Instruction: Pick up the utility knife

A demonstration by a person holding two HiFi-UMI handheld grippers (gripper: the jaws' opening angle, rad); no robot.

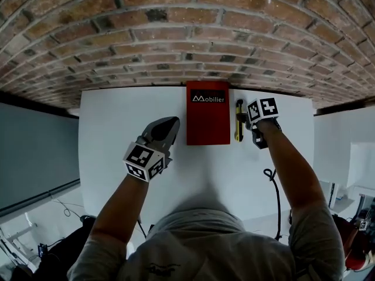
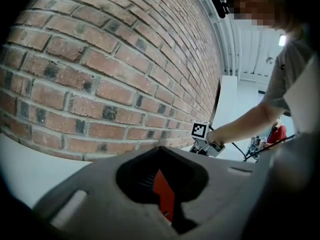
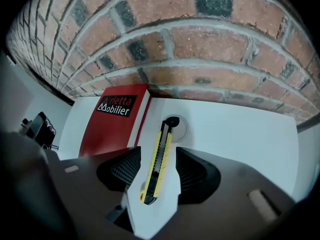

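The table [image 1: 111, 122] meets the brick wall [image 1: 176, 34], with the red box [image 1: 207, 116] against it. Your left gripper [image 1: 169, 123] is pinched together and empty. Your right gripper [image 3: 158, 170] gapes around the untouched knife [image 3: 162, 144], which lies just right of the box.

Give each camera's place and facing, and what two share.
Head view: on the person's head, steeply down at the table; both forearms show.
Left gripper view: on the left gripper, along the brick wall; own jaws, right forearm show.
Right gripper view: on the right gripper, down at the utility knife between open jaws.
Shared: head and right gripper views show the utility knife, red box.
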